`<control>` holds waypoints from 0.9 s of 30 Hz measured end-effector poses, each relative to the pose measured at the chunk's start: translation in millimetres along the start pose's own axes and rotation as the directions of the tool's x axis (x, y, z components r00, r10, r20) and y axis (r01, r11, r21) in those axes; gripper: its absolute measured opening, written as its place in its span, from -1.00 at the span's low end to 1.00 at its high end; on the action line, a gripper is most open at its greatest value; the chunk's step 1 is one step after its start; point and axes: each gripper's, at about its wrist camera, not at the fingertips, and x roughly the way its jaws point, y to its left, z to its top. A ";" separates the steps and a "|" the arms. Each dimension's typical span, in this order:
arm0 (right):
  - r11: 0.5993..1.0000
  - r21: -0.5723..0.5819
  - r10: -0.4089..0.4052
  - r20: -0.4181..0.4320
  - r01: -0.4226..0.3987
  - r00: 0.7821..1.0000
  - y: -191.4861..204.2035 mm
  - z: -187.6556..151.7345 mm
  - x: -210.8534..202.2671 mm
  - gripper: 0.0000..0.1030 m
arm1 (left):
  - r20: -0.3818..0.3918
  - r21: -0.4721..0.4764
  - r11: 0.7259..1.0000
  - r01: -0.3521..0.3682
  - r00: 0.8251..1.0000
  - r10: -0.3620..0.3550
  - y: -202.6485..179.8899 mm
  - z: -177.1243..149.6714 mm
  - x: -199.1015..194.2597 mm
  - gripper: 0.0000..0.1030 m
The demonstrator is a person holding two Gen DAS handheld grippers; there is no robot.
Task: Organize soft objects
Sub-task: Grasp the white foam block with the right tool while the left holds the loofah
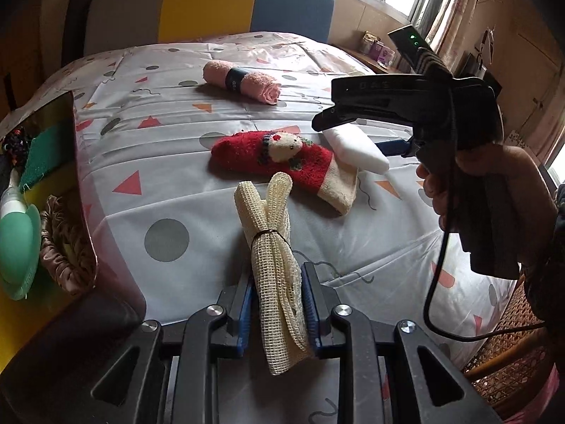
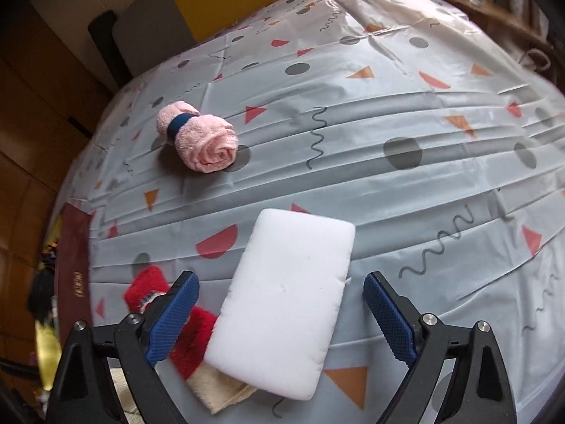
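Note:
My left gripper [image 1: 277, 304] is shut on a cream mesh cloth roll [image 1: 273, 247], held above the tablecloth. Beyond it lies a red sock with a bear face [image 1: 279, 157] and a rolled pink towel with a dark band [image 1: 242, 81]. My right gripper [image 2: 280, 300] is open, its blue pads on either side of a white sponge block [image 2: 289, 300] that rests partly on the red sock [image 2: 194, 332]. The right gripper also shows in the left wrist view [image 1: 353, 120], over the sponge [image 1: 356, 148]. The pink towel [image 2: 201, 137] lies farther back.
A box [image 1: 81, 176] at the left edge of the table [image 1: 197, 219] holds a green cloth, a brown scrunchie [image 1: 63, 243] and a mint-green item [image 1: 17, 247]. Chair backs [image 1: 247, 3] stand behind the table. A cable [image 1: 438, 272] hangs from the right gripper.

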 end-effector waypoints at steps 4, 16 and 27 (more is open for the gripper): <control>0.998 -0.028 -0.053 0.000 0.053 0.999 -1.0 0.7 2.6 0.86 | 0.000 -0.005 1.000 -0.003 1.000 0.003 1.0 0.2 0.7 -0.47; 0.961 -0.161 -0.225 0.026 0.226 0.974 7.0 -9.6 5.5 0.31 | 0.004 0.006 1.000 -0.025 1.000 0.025 -2.8 -1.8 0.5 -0.47; 0.964 -0.184 -0.195 0.016 0.194 0.981 7.6 -9.6 5.1 0.38 | 0.010 0.014 0.999 -0.042 0.999 0.042 -5.1 -2.3 0.0 -0.47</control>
